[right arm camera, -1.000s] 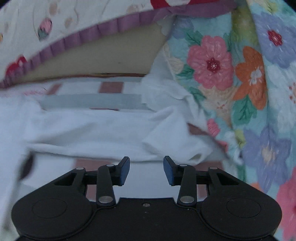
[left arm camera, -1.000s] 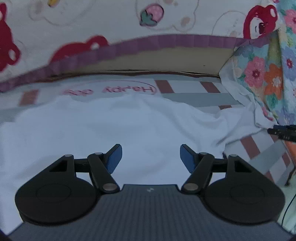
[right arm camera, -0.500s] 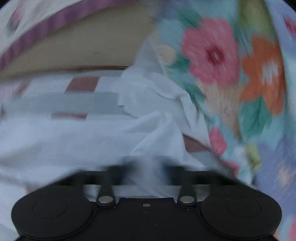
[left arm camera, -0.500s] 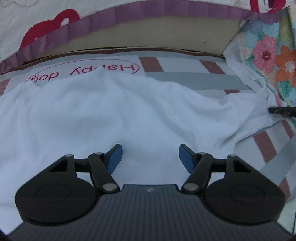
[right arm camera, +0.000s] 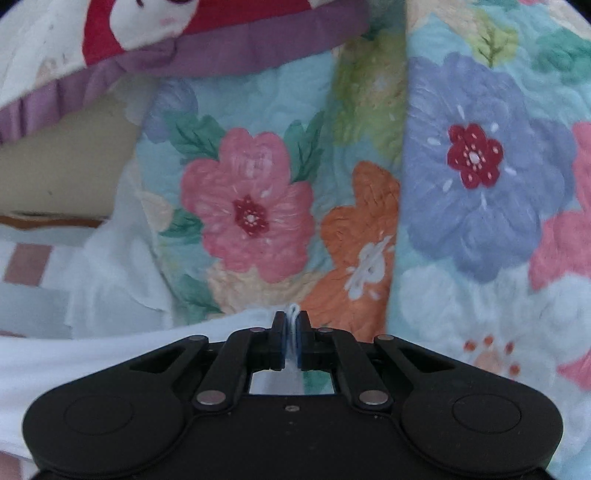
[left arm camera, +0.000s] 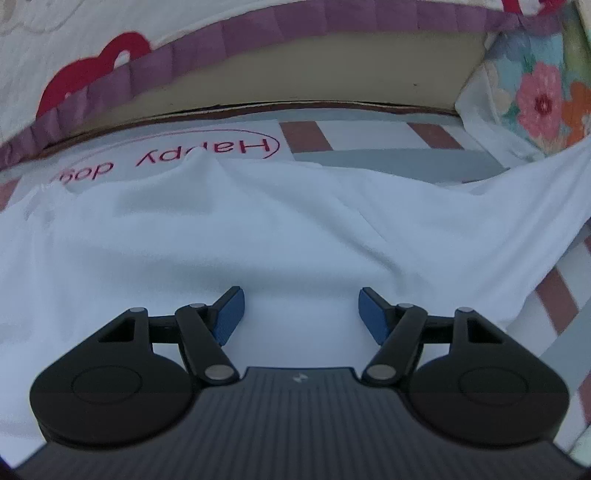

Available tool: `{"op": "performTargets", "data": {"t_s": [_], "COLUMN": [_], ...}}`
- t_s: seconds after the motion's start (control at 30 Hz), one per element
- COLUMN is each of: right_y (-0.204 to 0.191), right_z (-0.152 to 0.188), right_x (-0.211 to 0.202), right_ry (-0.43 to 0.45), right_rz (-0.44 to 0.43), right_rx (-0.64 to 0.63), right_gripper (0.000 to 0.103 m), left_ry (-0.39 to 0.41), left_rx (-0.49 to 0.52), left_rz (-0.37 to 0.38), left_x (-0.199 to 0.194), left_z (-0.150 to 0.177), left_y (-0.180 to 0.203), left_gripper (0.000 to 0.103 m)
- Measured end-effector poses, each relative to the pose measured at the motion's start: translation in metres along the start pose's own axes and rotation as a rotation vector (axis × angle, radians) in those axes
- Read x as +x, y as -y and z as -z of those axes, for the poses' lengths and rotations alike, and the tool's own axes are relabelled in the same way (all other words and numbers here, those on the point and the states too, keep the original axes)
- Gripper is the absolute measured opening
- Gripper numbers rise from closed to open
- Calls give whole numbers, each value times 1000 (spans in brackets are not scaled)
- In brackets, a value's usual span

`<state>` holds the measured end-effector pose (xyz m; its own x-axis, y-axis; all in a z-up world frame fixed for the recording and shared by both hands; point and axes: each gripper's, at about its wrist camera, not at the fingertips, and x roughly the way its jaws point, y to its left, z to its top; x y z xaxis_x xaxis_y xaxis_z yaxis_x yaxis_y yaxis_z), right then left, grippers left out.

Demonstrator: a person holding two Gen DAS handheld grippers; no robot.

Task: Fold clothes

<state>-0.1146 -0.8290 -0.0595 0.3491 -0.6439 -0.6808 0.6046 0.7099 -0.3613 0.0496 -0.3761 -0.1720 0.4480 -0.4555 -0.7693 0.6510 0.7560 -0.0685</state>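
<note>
Our right hand-held gripper (right arm camera: 291,334) pinches a fold of the white shirt (left arm camera: 258,229). Our left hand-held gripper (left arm camera: 301,314) hangs spread, the shirt just below it.

One white cotton garment (left arm camera: 258,229) is spread out. One striped mat printed "Happy dog" (left arm camera: 369,129) lies under it. One flower-patterned quilt (right arm camera: 480,184) and one purple-trimmed cartoon bedspread (left arm camera: 258,29) border it. Two black grippers: left (left arm camera: 298,314), right (right arm camera: 291,325).
</note>
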Motion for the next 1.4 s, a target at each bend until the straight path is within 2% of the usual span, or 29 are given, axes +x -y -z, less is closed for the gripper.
{"op": "performTargets", "data": {"t_s": [0.1,0.17,0.2,0.23,0.27,0.33,0.4,0.5,0.57,0.63,0.7,0.77,0.87,0.9,0.93,1.0,1.1,1.13,1.2,1.3,1.33,1.4], "right_y": [0,2,2,1,1,2,2,10,11,4,-8,-17,-26,-29,-33,-40,-33,-29,-21,-25,-28,-33], "right_z": [-5,1,6,12,20,41,61,102,131,151,158,154,145,139,131,116,113,116,126,136,136,134], "right_x": [14,19,19,18,15,9,3,3,0,2,9,17,30,32,32,22,-11,-16,-8,6,9,8], "right_ry": [-17,-17,-12,-4,2,15,27,-34,-54,-67,-78,-68,-5,10,21,63,200,208,158,81,60,32], "right_rz": [66,113,116,109,92,47,3,-91,-177,-264,-301,-270,-214,-201,-185,-143,-61,-27,20,41,54,94], "right_rx": [22,70,101,137,179,268,357,583,757,839,828,784,755,716,639,477,363,327,264,189,188,205], "right_gripper": [3,14,16,23,35,47,48,48,49,49,49,49,52,48,8,7,3,3,3,5,7,20], "left_ry": [5,6,4,1,-1,-6,-11,-18,-24,-32,-45,-51,-48,-48,-48,-53,-52,-55,-68,-90,-96,-110], "left_rx": [-2,-4,-4,-3,-1,5,16,17,-3,-23,-35,-38,-22,-14,-4,3,-6,8,26,6,0,-9], "left_rz": [-10,-15,-16,-14,-11,-3,-3,-5,1,9,2,-10,-28,-33,-39,-44,-41,-49,-82,-99,-100,-98], "left_x": [1,0,-1,-2,-4,-6,-7,-8,-8,-9,-10,-11,-12,-13,-14,-15,-19,-20,-21,-21,-21,-21], "left_z": [0,1,2,2,3,6,7,7,6,5,5,7,10,11,12,13,16,17,18,18,17,15], "left_y": [0,0,0,0,1,2,4,4,2,-2,-5,-7,-7,-7,-7,-9,-18,-19,-18,-19,-20,-22], "left_gripper": [68,68,68,68,68,68,68,68,68,69,69,69,69,69,69,69,69,69,72,74,74,74]}}
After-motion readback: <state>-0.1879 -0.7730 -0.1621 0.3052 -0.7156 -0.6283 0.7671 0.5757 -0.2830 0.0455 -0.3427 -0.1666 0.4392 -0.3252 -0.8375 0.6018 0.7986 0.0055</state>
